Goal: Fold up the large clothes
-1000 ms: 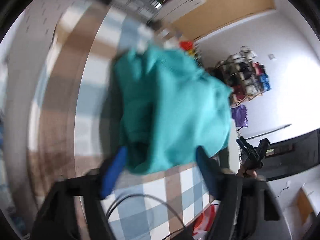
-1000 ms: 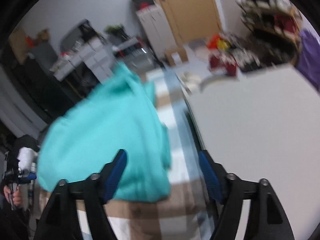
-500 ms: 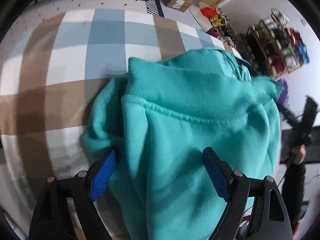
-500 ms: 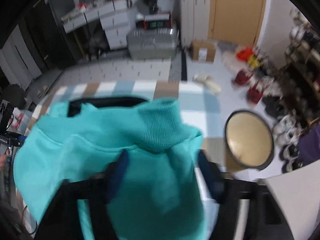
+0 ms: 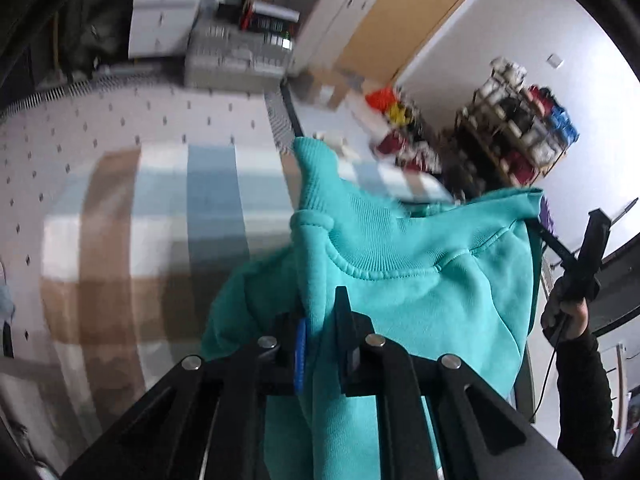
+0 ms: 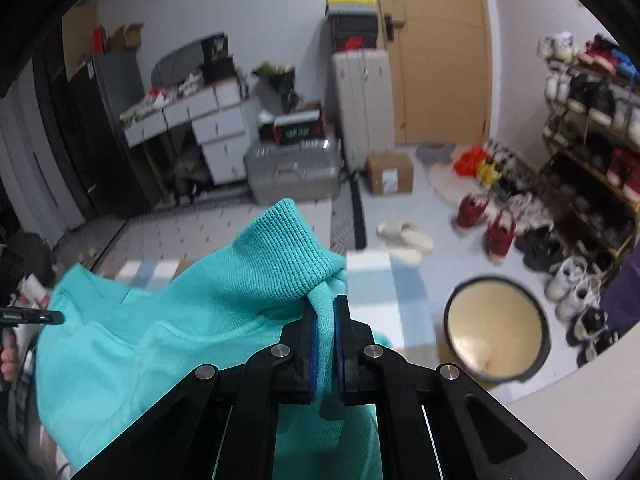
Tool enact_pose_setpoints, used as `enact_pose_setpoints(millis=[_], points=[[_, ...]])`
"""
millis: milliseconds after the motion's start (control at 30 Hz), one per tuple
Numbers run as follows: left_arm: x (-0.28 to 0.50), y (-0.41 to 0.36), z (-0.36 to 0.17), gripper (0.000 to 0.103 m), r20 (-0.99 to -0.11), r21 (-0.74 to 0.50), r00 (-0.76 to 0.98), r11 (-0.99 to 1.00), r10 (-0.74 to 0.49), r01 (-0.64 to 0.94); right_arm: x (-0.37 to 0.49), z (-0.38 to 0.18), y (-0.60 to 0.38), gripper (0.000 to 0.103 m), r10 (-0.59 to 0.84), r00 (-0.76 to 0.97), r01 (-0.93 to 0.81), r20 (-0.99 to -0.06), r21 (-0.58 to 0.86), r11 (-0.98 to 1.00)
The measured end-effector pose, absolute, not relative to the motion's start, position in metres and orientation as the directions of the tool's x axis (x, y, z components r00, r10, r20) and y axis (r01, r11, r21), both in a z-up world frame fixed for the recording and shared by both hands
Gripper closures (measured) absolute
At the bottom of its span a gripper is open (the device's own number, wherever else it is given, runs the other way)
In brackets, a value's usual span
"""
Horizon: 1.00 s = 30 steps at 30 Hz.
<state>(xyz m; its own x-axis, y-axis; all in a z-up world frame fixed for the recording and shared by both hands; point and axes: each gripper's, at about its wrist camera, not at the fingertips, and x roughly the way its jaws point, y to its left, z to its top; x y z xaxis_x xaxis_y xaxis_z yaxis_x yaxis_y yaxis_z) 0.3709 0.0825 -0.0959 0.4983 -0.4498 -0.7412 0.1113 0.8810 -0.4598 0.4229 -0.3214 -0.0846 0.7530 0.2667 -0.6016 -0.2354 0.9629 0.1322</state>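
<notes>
A teal sweatshirt [image 5: 420,280] hangs lifted over a checked blue, brown and white cloth [image 5: 168,216]. My left gripper [image 5: 320,320] is shut on one end of its ribbed hem, the fabric pinched between the blue pads. In the right wrist view my right gripper [image 6: 323,320] is shut on the other ribbed end of the teal sweatshirt [image 6: 192,320], which bunches up above the fingers. The garment stretches between both grippers. In the left wrist view the right gripper's black frame and the hand holding it show at the far right, past the sweatshirt's edge.
A round tray with a dark rim [image 6: 496,328] lies on the floor to the right. A shoe rack [image 6: 592,128], loose shoes, a cardboard box [image 6: 390,172], a grey case [image 6: 292,168] and white drawers [image 6: 208,128] stand beyond the checked cloth.
Both grippers went from wide open around the sweatshirt to shut on its ribbed hem. Both have moved across the cloth and lifted the garment.
</notes>
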Motion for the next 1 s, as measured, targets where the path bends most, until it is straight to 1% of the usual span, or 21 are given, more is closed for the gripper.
enact_pose_setpoints(millis=[100,200,267,300,367,400,433,467,500,533,567,600,633,667,700,733,767,833,867,933,1000], points=[[0.388,0.092,-0.109,0.096,-0.725,-0.489,0.52,0.869,-0.451,0.072,0.433,-0.085,-0.326,0.097,0.248,0.773,-0.187,-0.584,0.164,0.969],[0.413,0.096,-0.142,0.096,-0.751,-0.471,0.514,0.882,-0.414,0.022,0.459,-0.115,-0.327,0.097,0.193,0.71,-0.103,-0.677,0.172,0.98],[0.419,0.105,-0.159,0.096,-0.763,-0.5,0.482,0.866,-0.432,-0.016,0.478,-0.145,-0.323,0.096,0.159,0.641,-0.067,-0.751,0.152,0.986],[0.425,0.108,-0.177,0.096,-0.763,-0.521,0.472,0.852,-0.441,-0.045,0.486,-0.156,-0.32,0.096,0.143,0.606,-0.063,-0.783,0.133,0.989],[0.427,0.113,-0.188,0.096,-0.749,-0.568,0.452,0.821,-0.484,-0.063,0.494,-0.171,-0.318,0.09,0.099,0.576,-0.04,-0.812,0.092,0.995],[0.428,0.115,-0.194,0.095,-0.746,-0.574,0.455,0.816,-0.486,-0.068,0.498,-0.176,-0.315,0.089,0.083,0.554,-0.055,-0.829,0.063,0.996],[0.428,0.117,-0.197,0.092,-0.739,-0.583,0.463,0.809,-0.489,-0.077,0.499,-0.178,-0.314,0.086,0.072,0.539,-0.067,-0.839,0.042,0.997],[0.427,0.12,-0.196,0.089,-0.736,-0.593,0.461,0.8,-0.496,-0.086,0.498,-0.175,-0.315,0.075,0.058,0.533,-0.075,-0.844,0.021,0.997],[0.426,0.123,-0.193,0.086,-0.737,-0.601,0.449,0.794,-0.505,-0.095,0.498,-0.172,-0.317,0.069,0.047,0.52,-0.074,-0.853,0.01,0.997],[0.421,0.126,-0.184,0.084,-0.741,-0.604,0.44,0.79,-0.507,-0.107,0.494,-0.166,-0.322,0.056,0.047,0.508,-0.07,-0.86,0.013,0.997],[0.416,0.13,-0.175,0.081,-0.739,-0.613,0.438,0.781,-0.513,-0.12,0.491,-0.161,-0.326,0.043,0.053,0.508,-0.064,-0.86,0.023,0.998],[0.409,0.135,-0.164,0.073,-0.721,-0.638,0.441,0.76,-0.534,-0.122,0.481,-0.149,-0.337,0.041,0.071,0.53,-0.044,-0.845,0.056,0.997],[0.398,0.138,-0.149,0.067,-0.702,-0.656,0.455,0.746,-0.547,-0.114,0.469,-0.137,-0.345,0.04,0.09,0.567,-0.029,-0.819,0.089,0.996],[0.384,0.139,-0.13,0.053,-0.682,-0.658,0.499,0.746,-0.534,-0.101,0.453,-0.121,-0.351,0.029,0.126,0.615,-0.034,-0.778,0.133,0.991],[0.372,0.136,-0.111,0.034,-0.656,-0.654,0.55,0.753,-0.517,-0.073,0.433,-0.104,-0.354,0.022,0.17,0.663,-0.068,-0.729,0.168,0.983],[0.364,0.13,-0.098,0.025,-0.635,-0.652,0.576,0.757,-0.515,-0.041,0.418,-0.094,-0.353,0.01,0.189,0.698,-0.092,-0.69,0.176,0.98],[0.357,0.12,-0.085,0.018,-0.611,-0.651,0.591,0.759,-0.527,0.003,0.395,-0.08,-0.345,0.006,0.228,0.735,-0.153,-0.639,0.171,0.973],[0.347,0.083,-0.062,0.018,-0.567,-0.656,0.559,0.742,-0.605,0.138,0.367,-0.072,-0.316,0.005,0.31,0.725,-0.292,-0.615,0.133,0.947],[0.344,0.06,-0.059,0.018,-0.568,-0.646,0.523,0.738,-0.636,0.195,0.358,-0.075,-0.298,0.005,0.329,0.702,-0.349,-0.632,0.097,0.932],[0.346,0.021,-0.075,0.018,-0.635,-0.621,0.424,0.753,-0.646,0.219,0.343,-0.087,-0.266,0.005,0.333,0.662,-0.418,-0.671,0.038,0.908],[0.353,-0.007,-0.119,0.018,-0.73,-0.596,0.283,0.782,-0.622,0.181,0.335,-0.116,-0.237,0.005,0.284,0.617,-0.458,-0.734,-0.042,0.888]])
